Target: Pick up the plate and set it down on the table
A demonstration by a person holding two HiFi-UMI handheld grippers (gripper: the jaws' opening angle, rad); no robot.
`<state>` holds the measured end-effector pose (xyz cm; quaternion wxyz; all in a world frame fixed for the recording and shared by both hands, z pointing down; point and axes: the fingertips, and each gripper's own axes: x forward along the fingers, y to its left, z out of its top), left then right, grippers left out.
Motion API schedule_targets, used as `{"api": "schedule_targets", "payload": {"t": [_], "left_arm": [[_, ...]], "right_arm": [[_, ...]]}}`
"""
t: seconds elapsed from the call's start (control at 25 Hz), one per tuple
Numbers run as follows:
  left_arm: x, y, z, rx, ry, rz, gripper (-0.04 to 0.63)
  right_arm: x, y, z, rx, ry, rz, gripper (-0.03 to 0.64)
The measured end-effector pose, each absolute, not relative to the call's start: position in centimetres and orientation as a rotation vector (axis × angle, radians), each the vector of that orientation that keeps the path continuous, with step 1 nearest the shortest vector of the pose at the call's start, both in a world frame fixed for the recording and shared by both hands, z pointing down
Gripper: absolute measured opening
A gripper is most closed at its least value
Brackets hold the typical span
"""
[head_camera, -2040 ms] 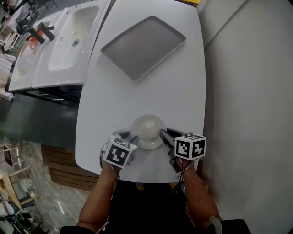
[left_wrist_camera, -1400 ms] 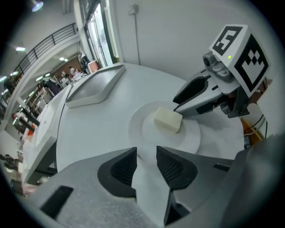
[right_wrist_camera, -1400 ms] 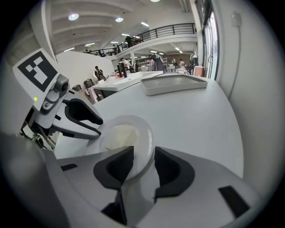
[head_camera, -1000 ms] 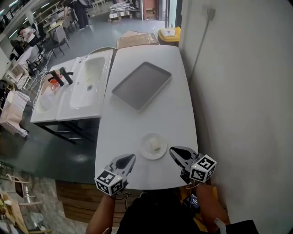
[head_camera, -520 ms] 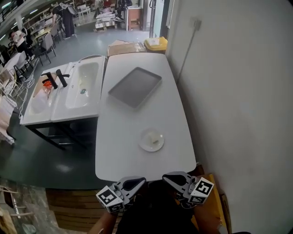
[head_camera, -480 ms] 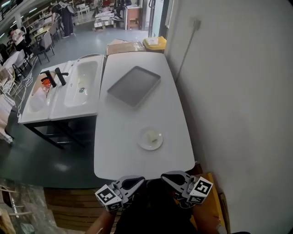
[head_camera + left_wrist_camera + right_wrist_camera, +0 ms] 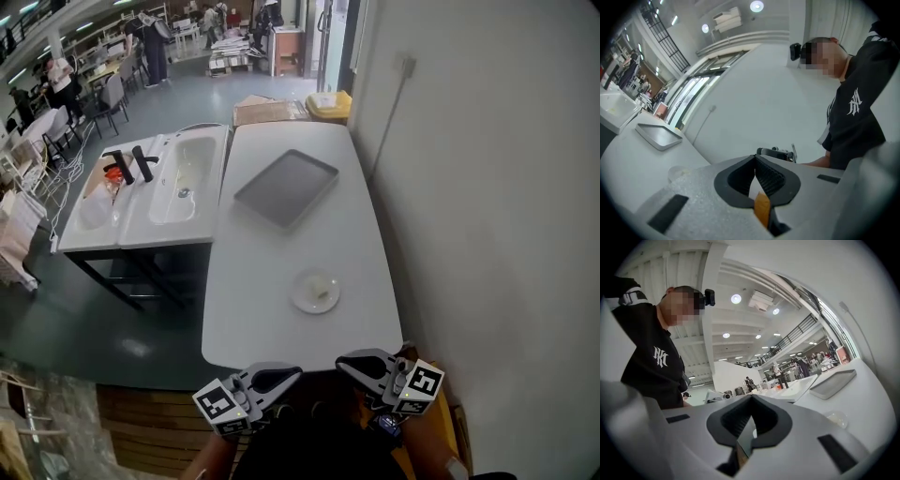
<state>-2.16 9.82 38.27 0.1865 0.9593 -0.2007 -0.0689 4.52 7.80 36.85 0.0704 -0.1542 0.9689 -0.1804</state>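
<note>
The small white plate (image 7: 315,292) lies flat on the white table (image 7: 272,319) near its front end, with a small pale lump on it. Both grippers hang off the table's near edge, close to my body and well clear of the plate. The left gripper (image 7: 289,375) is shut and holds nothing; its own view shows the jaws (image 7: 755,160) pressed together. The right gripper (image 7: 348,364) is likewise shut and empty (image 7: 751,397). The plate shows faintly at the left in the left gripper view (image 7: 675,172) and at the right in the right gripper view (image 7: 837,418).
A grey rectangular tray (image 7: 286,187) lies at the table's far end. A white double sink unit (image 7: 159,187) with dark taps stands to the table's left. A white wall (image 7: 487,187) runs along the right side. People and furniture fill the hall beyond.
Both grippers drew back from either side of the plate to beyond the table's near edge. The plate stayed on the table. The head view pulled back and shows more of the room.
</note>
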Motion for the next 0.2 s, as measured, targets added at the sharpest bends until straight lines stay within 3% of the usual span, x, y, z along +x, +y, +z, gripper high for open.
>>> {"api": "schedule_targets", "payload": {"t": [0.2], "left_arm": [[-0.9,9.1,38.8,2.706,-0.61,-0.146,0.006]], "right_arm": [[5.8,7.1,37.0,-0.425,2.926,-0.513,0.003]]}}
